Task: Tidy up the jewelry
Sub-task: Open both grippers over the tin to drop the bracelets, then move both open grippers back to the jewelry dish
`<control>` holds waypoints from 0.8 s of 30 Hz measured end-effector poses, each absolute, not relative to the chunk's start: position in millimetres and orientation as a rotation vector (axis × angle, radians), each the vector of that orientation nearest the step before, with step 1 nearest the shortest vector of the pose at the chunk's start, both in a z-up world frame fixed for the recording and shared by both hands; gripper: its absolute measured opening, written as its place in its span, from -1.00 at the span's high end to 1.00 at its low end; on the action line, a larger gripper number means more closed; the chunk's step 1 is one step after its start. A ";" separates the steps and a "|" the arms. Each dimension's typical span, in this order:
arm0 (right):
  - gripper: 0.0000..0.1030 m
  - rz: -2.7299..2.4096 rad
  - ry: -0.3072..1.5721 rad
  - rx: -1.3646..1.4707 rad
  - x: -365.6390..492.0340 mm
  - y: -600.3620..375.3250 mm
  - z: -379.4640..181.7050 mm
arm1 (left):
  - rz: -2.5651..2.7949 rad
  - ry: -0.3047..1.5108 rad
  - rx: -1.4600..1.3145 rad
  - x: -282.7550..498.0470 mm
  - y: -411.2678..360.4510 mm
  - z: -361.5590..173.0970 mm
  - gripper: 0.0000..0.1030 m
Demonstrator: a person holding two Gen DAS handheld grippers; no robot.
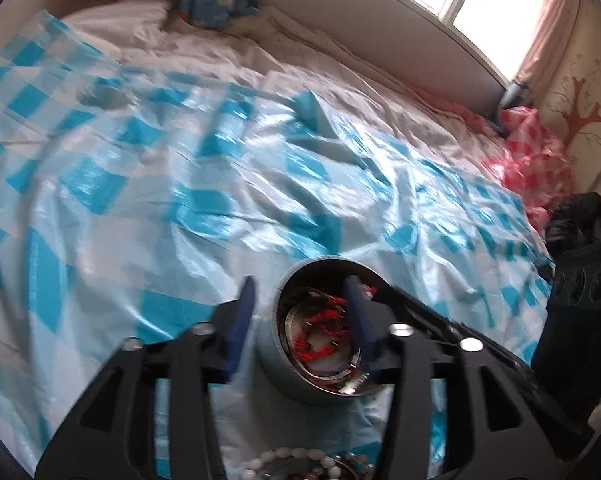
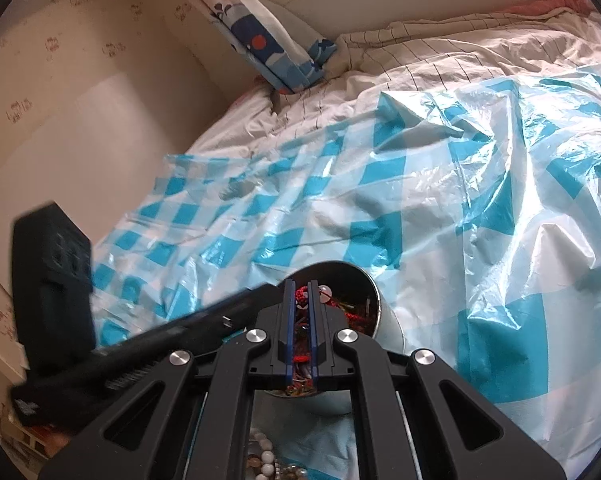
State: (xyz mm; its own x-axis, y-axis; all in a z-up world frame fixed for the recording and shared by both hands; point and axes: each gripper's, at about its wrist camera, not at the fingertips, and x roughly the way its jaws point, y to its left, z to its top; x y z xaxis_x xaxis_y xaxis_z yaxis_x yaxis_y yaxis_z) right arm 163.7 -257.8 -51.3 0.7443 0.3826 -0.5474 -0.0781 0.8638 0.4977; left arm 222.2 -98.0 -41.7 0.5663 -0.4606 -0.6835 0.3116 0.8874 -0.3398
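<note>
A round metal tin (image 1: 282,376) stands on the bed with red cord jewelry (image 1: 324,316) and silver bangles inside. My left gripper (image 1: 300,320) is open and straddles the tin's left wall, with one blue finger (image 1: 242,320) outside and the other over the contents; nothing is pinched. In the right wrist view my right gripper (image 2: 300,304) hangs shut over the same tin (image 2: 388,328). Red jewelry (image 2: 300,294) shows through the narrow slit between its pads; whether any is pinched I cannot tell. A string of pale beads (image 1: 284,456) (image 2: 265,456) lies just in front of the tin.
A crinkled blue-and-white checked plastic sheet (image 1: 140,160) (image 2: 460,200) covers the bed. A pink checked bag (image 1: 536,152) lies at the far right, and a blue patterned pillow (image 2: 268,40) leans at the head. The left gripper's black body (image 2: 52,280) is close on the left.
</note>
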 end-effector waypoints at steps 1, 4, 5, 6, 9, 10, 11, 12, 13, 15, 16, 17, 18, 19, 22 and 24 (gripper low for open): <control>0.87 0.260 0.697 0.460 164.3 -256.3 -51.8 | -0.455 0.854 -0.208 223.1 -94.0 -40.3 -0.03; 0.83 0.255 0.716 0.410 165.4 -248.7 -53.1 | -0.430 0.841 -0.238 224.8 -83.0 -36.6 -0.06; 0.70 0.254 0.722 0.399 165.3 -246.4 -53.2 | -0.422 0.837 -0.246 225.4 -79.8 -35.7 -0.07; 0.47 0.251 0.726 0.384 165.2 -244.0 -53.4 | -0.412 0.836 -0.258 226.4 -75.5 -35.1 -0.09; 0.20 0.252 0.728 0.354 164.2 -238.6 -53.0 | -0.387 0.837 -0.279 228.2 -68.5 -35.7 -0.15; 0.17 0.250 0.728 0.345 164.1 -237.6 -52.6 | -0.381 0.839 -0.284 228.5 -67.2 -36.4 -0.17; 0.09 0.247 0.726 0.336 163.7 -236.5 -52.1 | -0.376 0.841 -0.288 228.8 -66.5 -37.0 -0.19; 0.04 0.246 0.724 0.330 163.4 -236.1 -51.6 | -0.370 0.844 -0.291 229.1 -65.6 -38.0 -0.21; 0.03 0.247 0.722 0.328 163.0 -236.1 -51.2 | -0.368 0.845 -0.291 229.1 -65.6 -38.3 -0.22; -0.07 0.247 0.716 0.327 161.9 -237.3 -49.9 | -0.364 0.846 -0.284 229.4 -65.9 -38.7 -0.25; -0.10 0.246 0.711 0.329 161.3 -238.1 -49.3 | -0.362 0.845 -0.277 229.3 -66.9 -38.6 -0.28; -0.14 0.244 0.706 0.329 160.4 -239.3 -48.4 | -0.360 0.844 -0.268 229.0 -68.0 -38.4 -0.29; -0.18 0.241 0.701 0.328 159.4 -240.3 -47.1 | -0.357 0.842 -0.258 228.5 -69.2 -38.0 -0.32; -0.21 0.237 0.694 0.327 158.5 -241.4 -45.7 | -0.354 0.840 -0.246 228.0 -70.3 -37.5 -0.35; -0.33 0.222 0.675 0.329 155.5 -247.0 -41.2 | -0.343 0.836 -0.200 226.4 -74.8 -36.1 -0.40; -0.35 0.212 0.669 0.337 154.8 -251.0 -40.0 | -0.341 0.835 -0.179 225.4 -76.7 -36.0 -0.41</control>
State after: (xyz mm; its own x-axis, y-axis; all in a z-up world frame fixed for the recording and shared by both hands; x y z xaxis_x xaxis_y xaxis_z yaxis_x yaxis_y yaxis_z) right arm 154.8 -251.0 -40.0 0.7658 0.2987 -0.5695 -0.0841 0.9245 0.3719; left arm 225.4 -76.7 -36.0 0.6214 -0.3645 -0.6936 0.2256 0.9309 -0.2871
